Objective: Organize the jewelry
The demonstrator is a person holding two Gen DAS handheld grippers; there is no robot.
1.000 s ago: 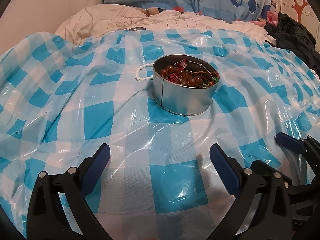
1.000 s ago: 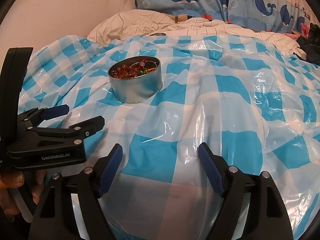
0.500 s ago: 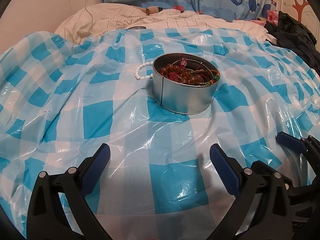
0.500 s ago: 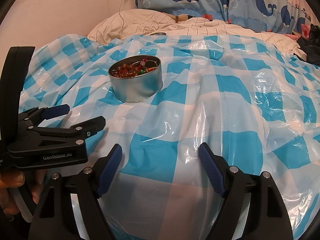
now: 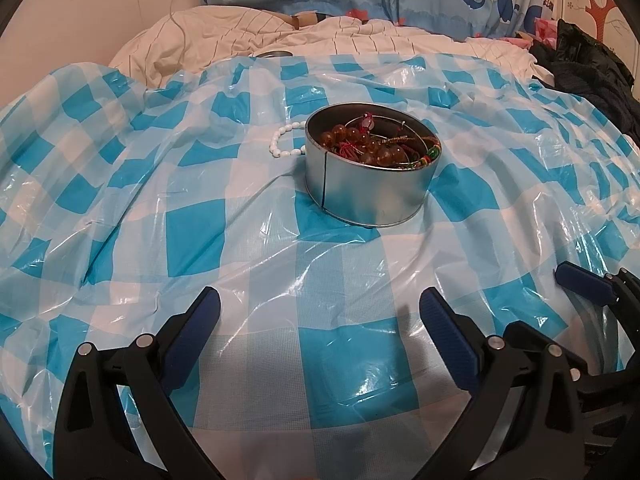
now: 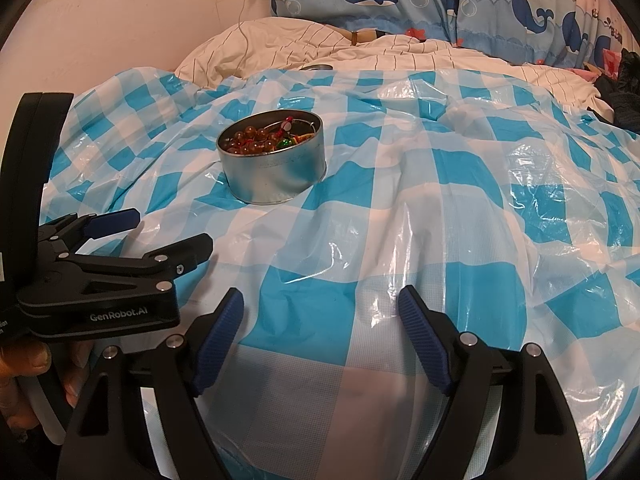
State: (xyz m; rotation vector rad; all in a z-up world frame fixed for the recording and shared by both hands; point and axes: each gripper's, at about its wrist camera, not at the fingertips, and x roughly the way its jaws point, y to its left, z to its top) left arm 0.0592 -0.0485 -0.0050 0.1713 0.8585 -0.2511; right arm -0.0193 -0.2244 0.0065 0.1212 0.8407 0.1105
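Both the left gripper (image 5: pixel 320 316) and right gripper (image 6: pixel 322 316) gape empty; the tin (image 5: pixel 370 168) of jewelry sits ahead of them (white bead bracelet (image 5: pixel 282 142) just beside it)

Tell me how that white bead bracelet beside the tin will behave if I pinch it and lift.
The white bead bracelet looks like small beads on a string, so it will probably droop. The beads look smooth, so they may slip. It lies against the tin on crinkled plastic sheet, so it could drag or snag.
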